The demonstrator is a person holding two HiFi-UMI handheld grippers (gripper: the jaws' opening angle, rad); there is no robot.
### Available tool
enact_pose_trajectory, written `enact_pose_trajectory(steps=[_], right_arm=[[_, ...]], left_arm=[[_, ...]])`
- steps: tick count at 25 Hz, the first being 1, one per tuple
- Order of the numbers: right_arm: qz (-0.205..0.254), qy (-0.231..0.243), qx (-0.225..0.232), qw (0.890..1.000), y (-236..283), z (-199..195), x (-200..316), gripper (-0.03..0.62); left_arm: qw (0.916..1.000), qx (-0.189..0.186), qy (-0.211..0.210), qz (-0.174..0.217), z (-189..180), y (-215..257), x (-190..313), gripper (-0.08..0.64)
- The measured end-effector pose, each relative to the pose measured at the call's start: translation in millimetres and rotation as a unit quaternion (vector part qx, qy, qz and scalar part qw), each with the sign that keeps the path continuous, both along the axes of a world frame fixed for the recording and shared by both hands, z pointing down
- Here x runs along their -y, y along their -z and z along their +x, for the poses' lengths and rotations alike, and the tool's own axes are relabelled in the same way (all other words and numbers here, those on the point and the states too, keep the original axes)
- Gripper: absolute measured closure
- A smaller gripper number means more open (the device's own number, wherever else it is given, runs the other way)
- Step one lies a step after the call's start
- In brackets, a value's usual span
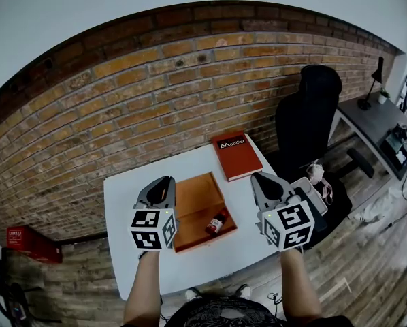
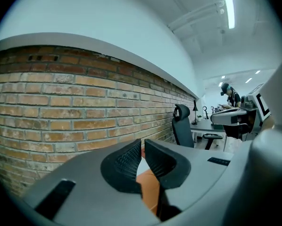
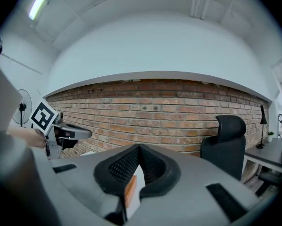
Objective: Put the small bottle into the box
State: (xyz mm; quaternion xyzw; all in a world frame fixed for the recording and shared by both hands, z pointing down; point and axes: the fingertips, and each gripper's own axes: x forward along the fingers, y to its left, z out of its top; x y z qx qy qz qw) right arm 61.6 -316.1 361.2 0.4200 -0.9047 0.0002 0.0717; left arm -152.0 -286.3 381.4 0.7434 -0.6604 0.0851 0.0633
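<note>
In the head view a shallow orange box (image 1: 193, 191) lies open on the white table (image 1: 125, 196). The small dark bottle with a red label (image 1: 217, 223) lies on its side inside the box, near its front right corner. My left gripper (image 1: 164, 182) hovers over the box's left edge, its jaws shut and nothing between them (image 2: 143, 145). To the right of the box my right gripper (image 1: 261, 180) is held, its jaws also shut and empty (image 3: 138, 148). Orange of the box (image 2: 150, 189) shows below the left jaws.
A red lid or book with white print (image 1: 236, 155) lies at the table's back right. A brick wall (image 1: 156, 94) runs behind the table. A black office chair (image 1: 305, 114) and a grey desk (image 1: 384, 125) stand to the right. A red case (image 1: 32, 242) sits on the floor at left.
</note>
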Motion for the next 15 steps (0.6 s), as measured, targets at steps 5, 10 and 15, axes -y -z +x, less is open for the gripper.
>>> enact_pose_trajectory(steps=[5, 10, 15], right_arm=[[0.0, 0.007, -0.003, 1.0, -1.5, -3.0, -1.6, 0.572], [-0.001, 0.009, -0.005, 1.0, -1.7, -3.9, -1.3, 0.571], [0.001, 0.009, -0.005, 1.0, -0.6, -2.4, -1.0, 0.572]], left_arm=[[1.0, -0.001, 0.006, 0.003, -1.6, -1.8, -2.0, 0.523], [1.0, -0.003, 0.003, 0.002, 0.6, -2.0, -1.9, 0.528], [1.0, 0.001, 0.001, -0.002, 4.6, -4.8, -1.6, 0.528]])
